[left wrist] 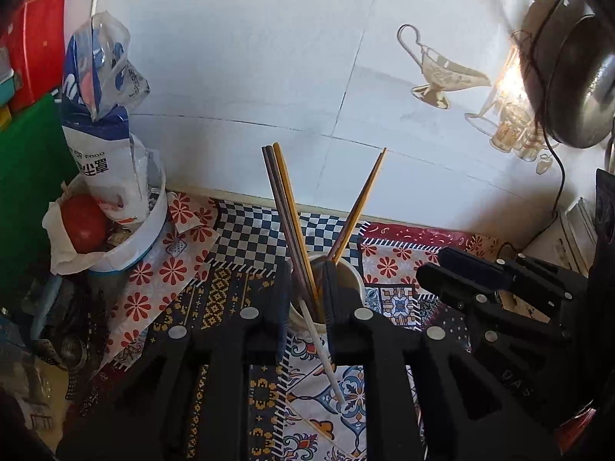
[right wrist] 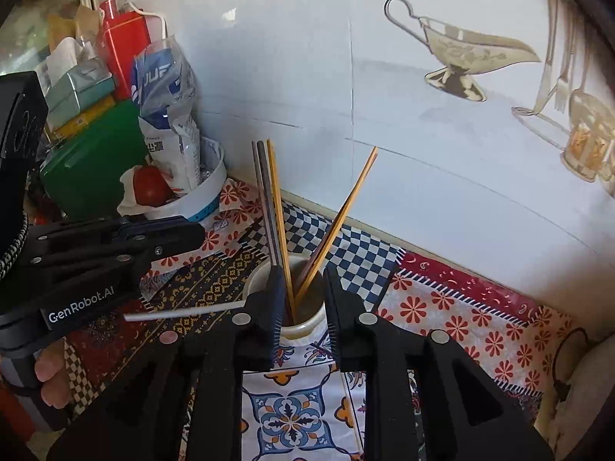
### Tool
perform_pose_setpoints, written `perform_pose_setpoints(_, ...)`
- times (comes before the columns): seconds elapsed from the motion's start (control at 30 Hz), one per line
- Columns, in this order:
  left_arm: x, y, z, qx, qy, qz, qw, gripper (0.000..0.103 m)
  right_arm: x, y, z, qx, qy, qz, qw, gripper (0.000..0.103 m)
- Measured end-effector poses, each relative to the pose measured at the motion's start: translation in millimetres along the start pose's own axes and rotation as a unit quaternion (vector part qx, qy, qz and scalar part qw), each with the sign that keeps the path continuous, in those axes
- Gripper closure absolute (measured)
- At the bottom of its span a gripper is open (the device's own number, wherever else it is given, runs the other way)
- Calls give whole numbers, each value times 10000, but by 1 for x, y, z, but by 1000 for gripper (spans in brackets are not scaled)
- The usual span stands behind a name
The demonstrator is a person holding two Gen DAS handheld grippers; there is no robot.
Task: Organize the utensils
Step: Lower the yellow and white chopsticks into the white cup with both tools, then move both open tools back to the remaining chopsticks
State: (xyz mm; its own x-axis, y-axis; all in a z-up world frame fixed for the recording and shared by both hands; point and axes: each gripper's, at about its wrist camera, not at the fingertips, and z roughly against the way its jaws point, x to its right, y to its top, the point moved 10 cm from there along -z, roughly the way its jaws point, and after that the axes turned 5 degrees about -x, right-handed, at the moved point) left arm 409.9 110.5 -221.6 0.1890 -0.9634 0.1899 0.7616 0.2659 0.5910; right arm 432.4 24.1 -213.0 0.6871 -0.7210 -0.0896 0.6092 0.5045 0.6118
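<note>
The cup [right wrist: 292, 299] stands near the tabletop's [right wrist: 461, 319] back edge, its chopsticks [right wrist: 275, 207] fanning up and apart, barring a straight descent from above. A white straw [right wrist: 184, 313] juts leftward from its rim. The back left corner is crowded by a white bowl [right wrist: 200, 196], a bag [right wrist: 173, 115] and a green box [right wrist: 92, 161]. Right of the cup the patterned cloth lies bare; the far right corner is blurred, perhaps holding a pan [left wrist: 576, 77].

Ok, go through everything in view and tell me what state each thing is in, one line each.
White paper cup: upright, holding utensils.
Wooden chopsticks: standing in cup, leaning apart.
White plastic straw: in cup, sticking out over the rim.
Blue-and-white plastic bag: opened, upright in white tub.
Left tool: open, empty.
Right tool: open, empty.
</note>
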Motion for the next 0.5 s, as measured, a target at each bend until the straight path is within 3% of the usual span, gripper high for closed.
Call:
perform_pose_setpoints(0.13, 10, -7, 25, 158, 15, -161, 9997, 70, 5, -6, 32, 255, -198, -81, 9994, 73)
perform_pose_setpoints(0.33, 31, -25, 44, 239, -36, -473, 9986, 60, 20, -25, 72, 584, -611, -293, 9960, 57)
perform_pose_setpoints(0.5, 56, -46, 44, 150, -163, -690, 9974, 52, 42, -55, 91, 570, -948, -674, 9916, 47)
